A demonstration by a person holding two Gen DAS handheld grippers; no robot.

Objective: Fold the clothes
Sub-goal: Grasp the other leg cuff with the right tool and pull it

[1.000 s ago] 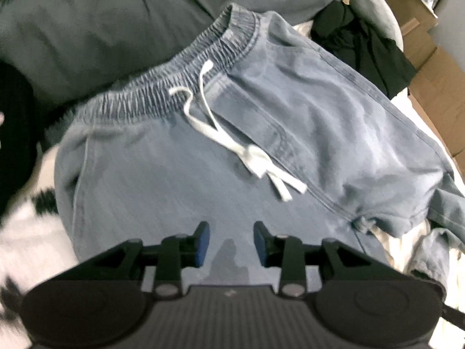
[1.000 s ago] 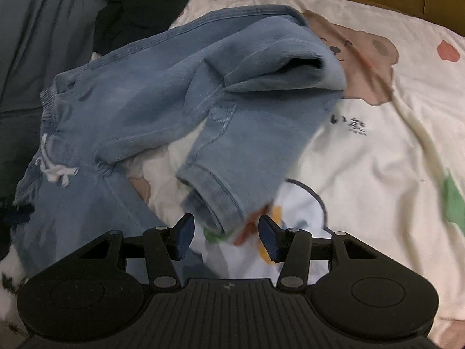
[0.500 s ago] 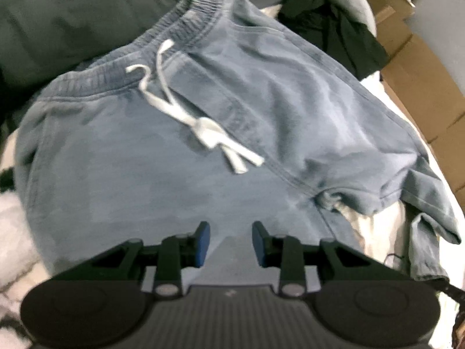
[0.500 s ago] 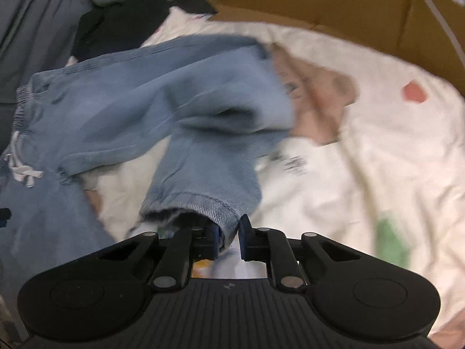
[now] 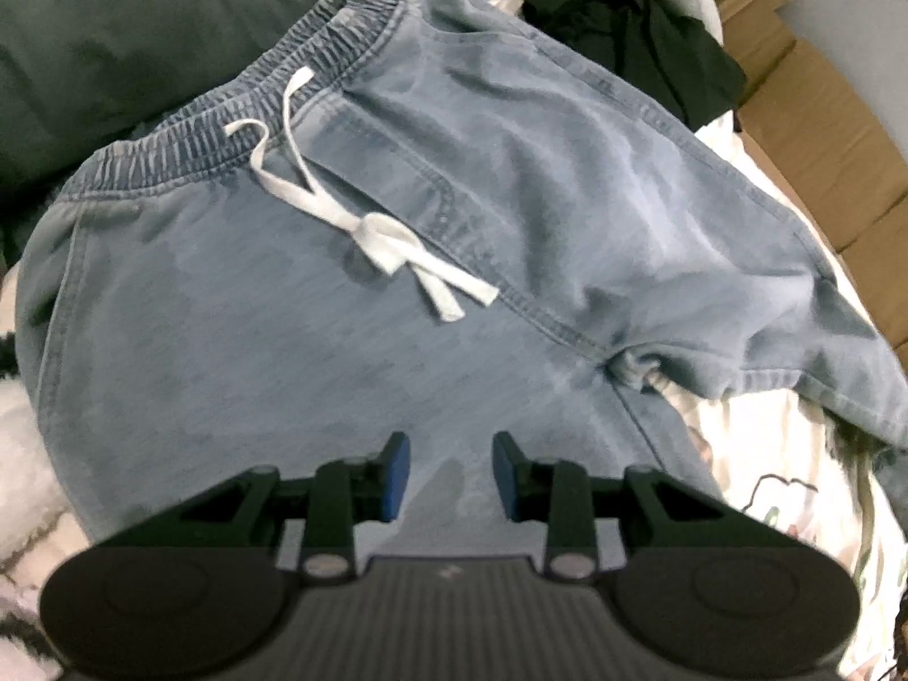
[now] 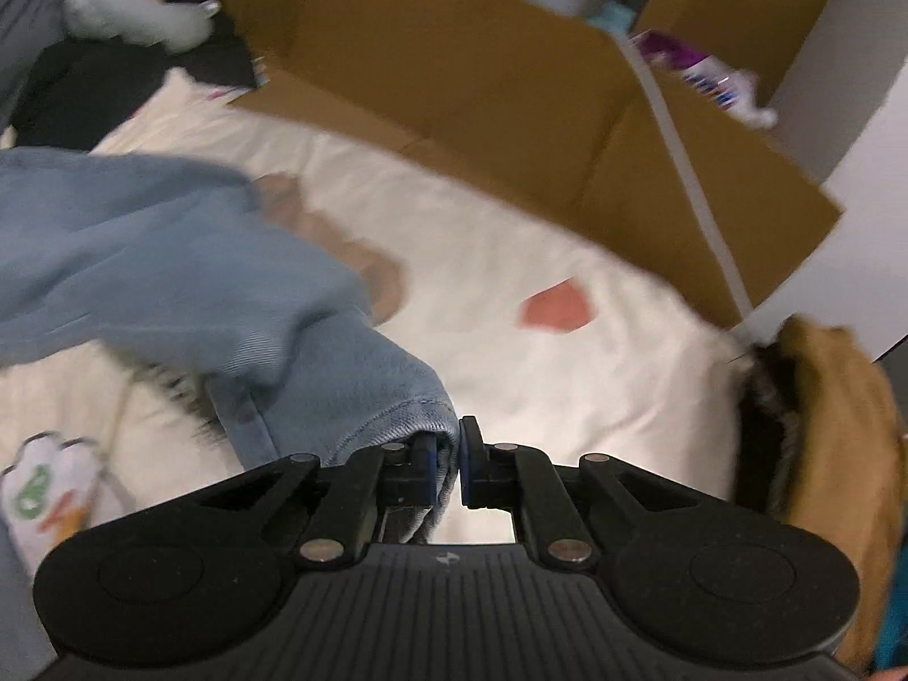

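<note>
Light blue jeans (image 5: 511, 181) with an elastic waistband and a white drawstring (image 5: 374, 238) lie spread on a bed. My left gripper (image 5: 451, 474) hovers low over the upper leg area below the drawstring. Its jaws stand apart and no cloth is pinched between them. In the right wrist view the trouser leg (image 6: 142, 238) trails off to the left, blurred by motion. My right gripper (image 6: 448, 465) is shut on the leg's hem (image 6: 397, 414), which bunches between the blue pads above the cream printed sheet (image 6: 539, 227).
Open cardboard boxes (image 6: 511, 91) line the bed's far side. A black garment (image 5: 635, 40) and dark grey bedding (image 5: 113, 28) lie beyond the waistband. A tan garment with dark lining (image 6: 823, 425) sits at the right. A grey plush (image 6: 136, 11) rests at top left.
My right gripper closed on the leg hem, then swung right toward the boxes, dragging the leg along. The left gripper shifted a little over the jeans, its jaws unchanged.
</note>
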